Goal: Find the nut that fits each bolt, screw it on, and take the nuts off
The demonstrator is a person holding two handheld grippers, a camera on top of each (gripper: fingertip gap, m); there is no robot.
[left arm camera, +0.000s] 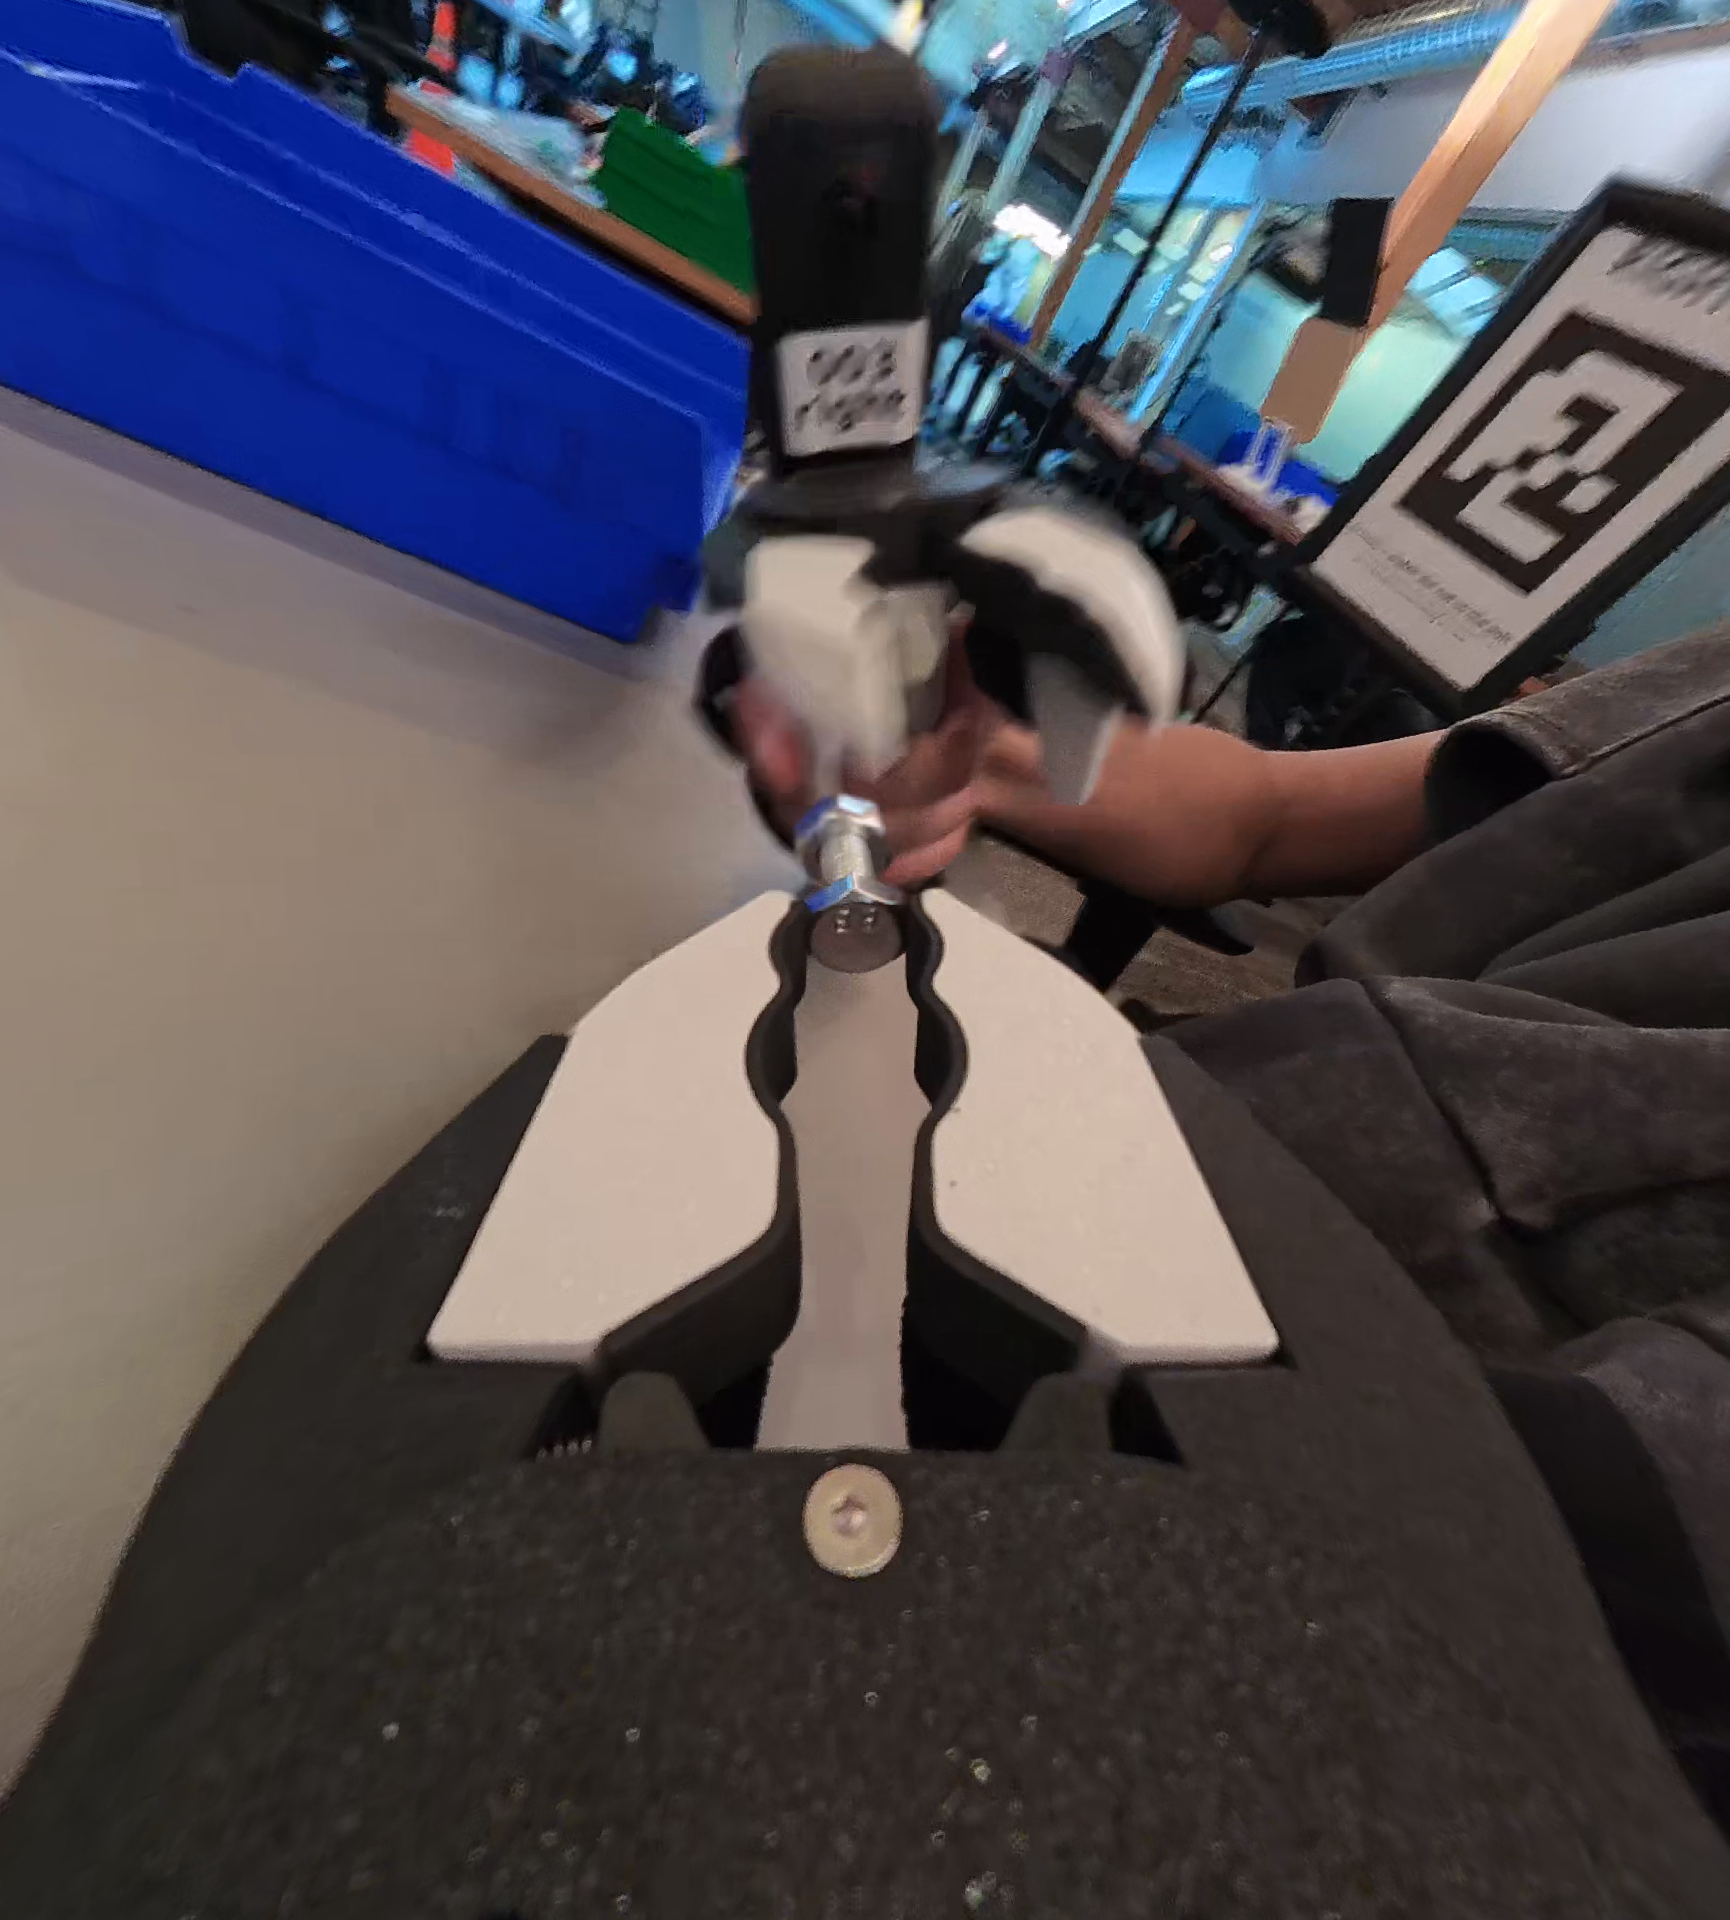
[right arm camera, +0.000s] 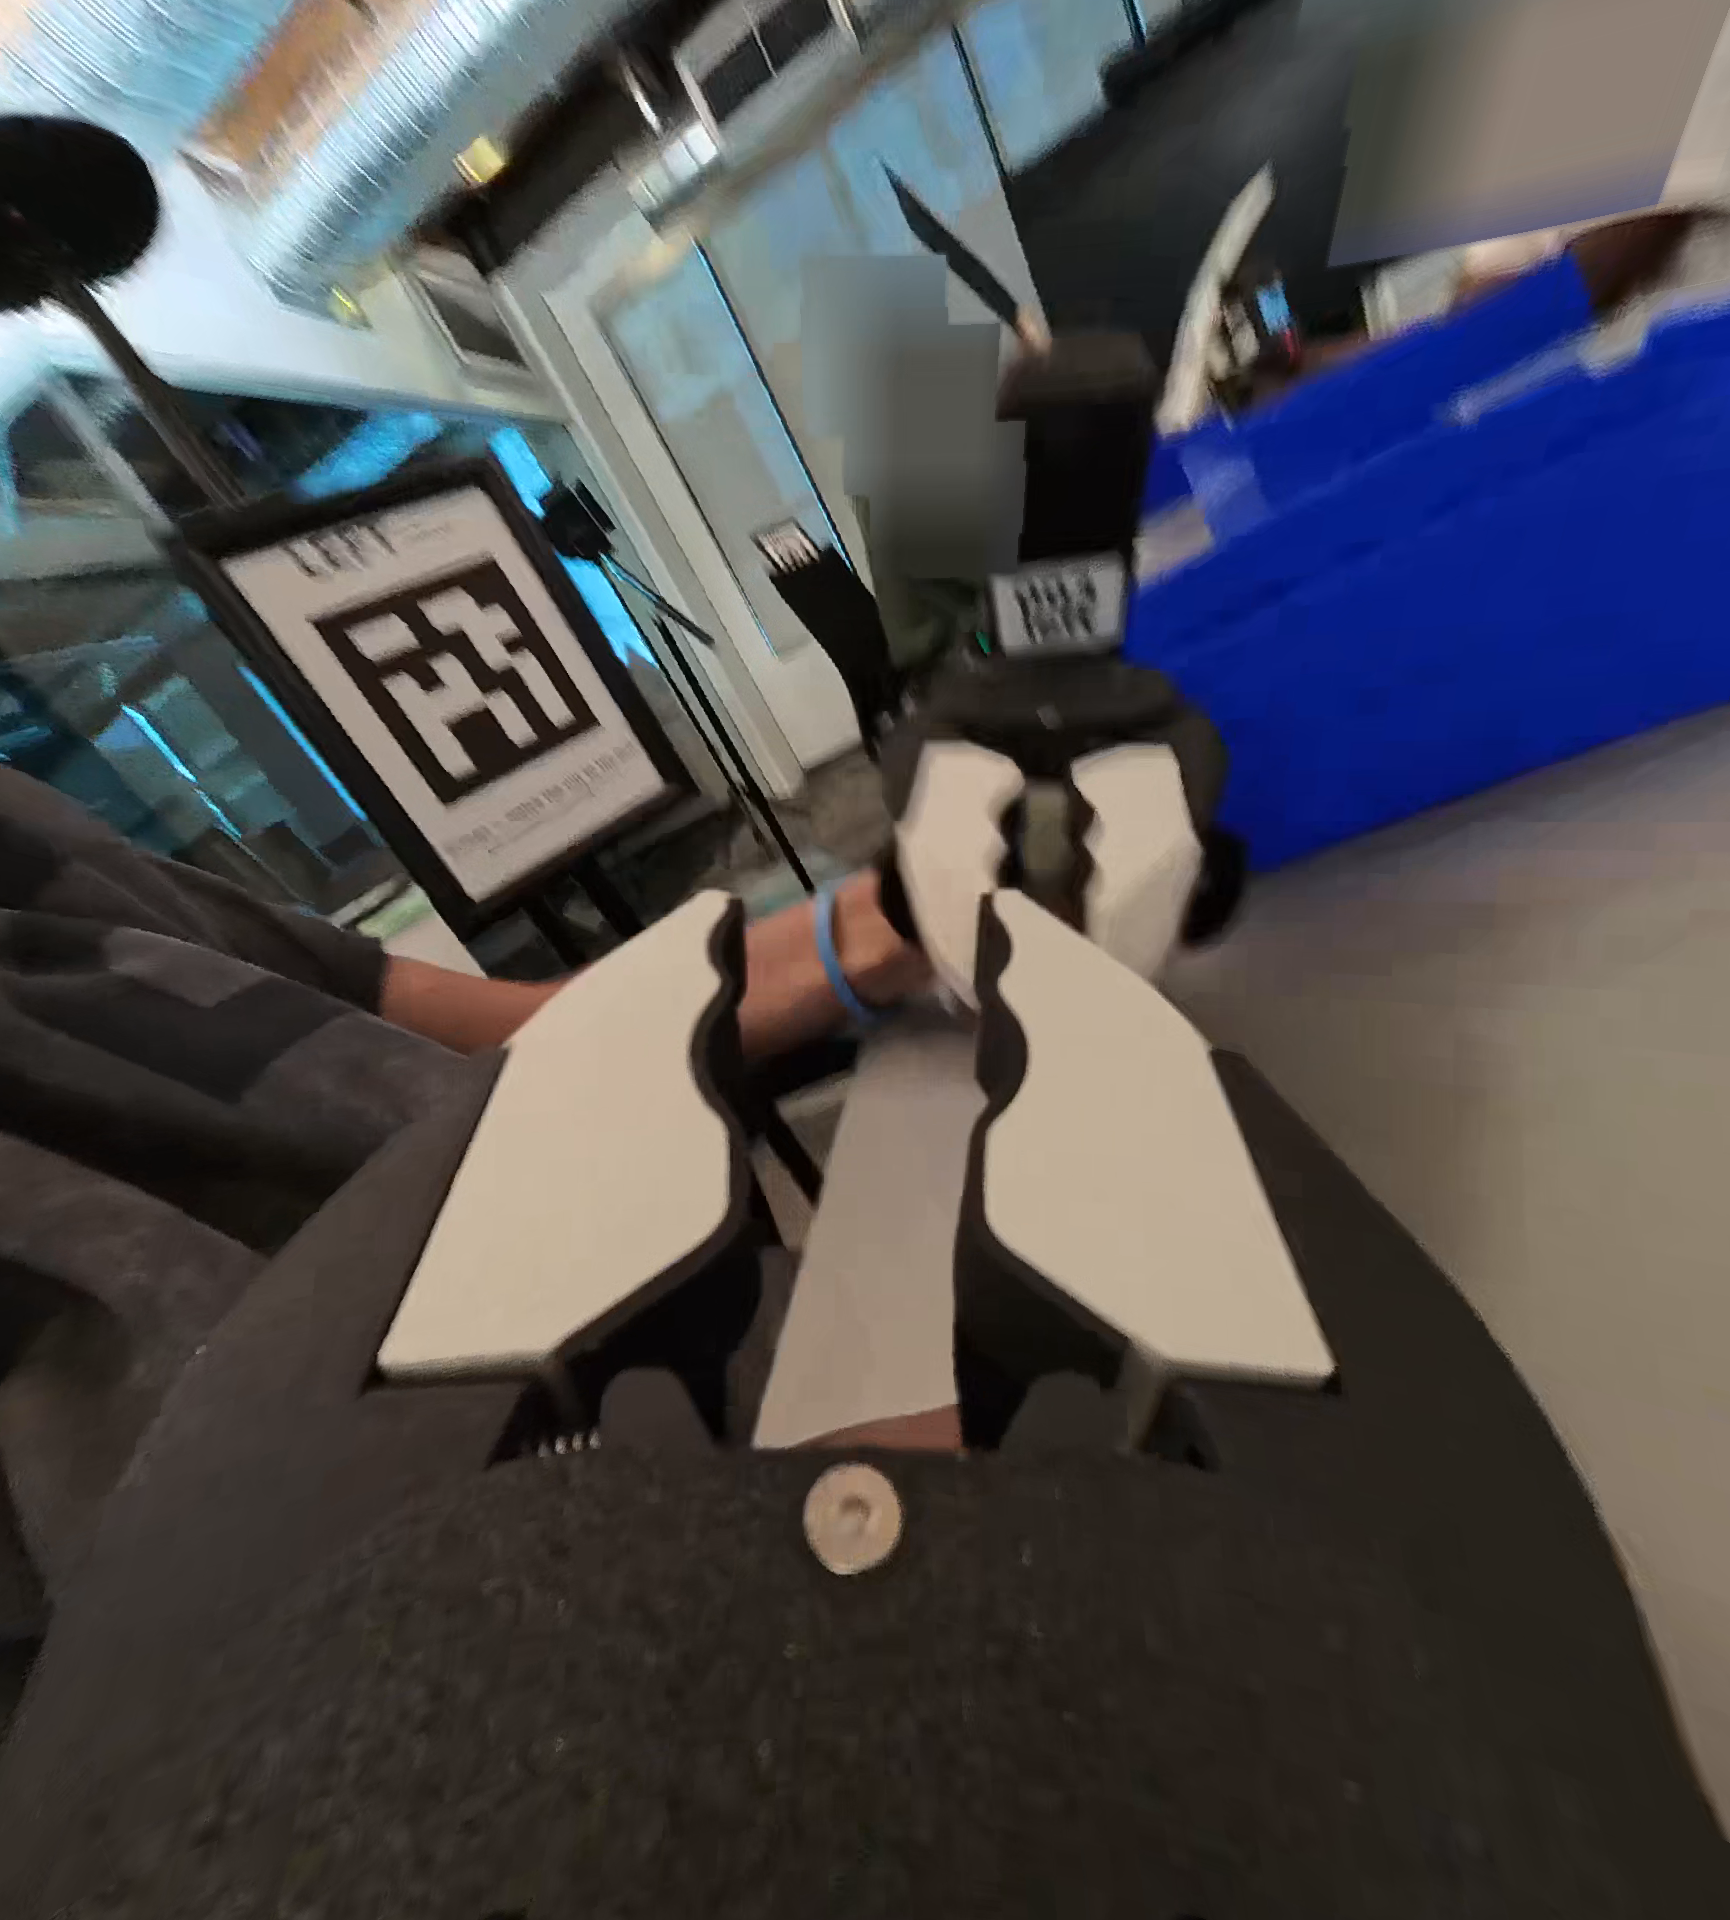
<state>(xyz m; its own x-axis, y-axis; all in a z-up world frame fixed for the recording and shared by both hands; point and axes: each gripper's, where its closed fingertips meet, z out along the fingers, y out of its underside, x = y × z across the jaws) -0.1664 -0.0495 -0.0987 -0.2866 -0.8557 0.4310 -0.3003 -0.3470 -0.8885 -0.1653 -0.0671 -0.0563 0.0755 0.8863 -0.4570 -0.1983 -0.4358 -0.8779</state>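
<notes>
A blue bin [left arm camera: 321, 343] is sitting at the far edge of the pale table [left arm camera: 165, 935], its contents hidden by its wall. The left gripper [left arm camera: 850, 935] is pinching the head of one bolt [left arm camera: 845, 862] carrying two nuts [left arm camera: 840, 821]. The blurred right gripper [left arm camera: 830, 769] is meeting the bolt's far end; in its own view its jaws are standing spread, the bolt hidden.
</notes>
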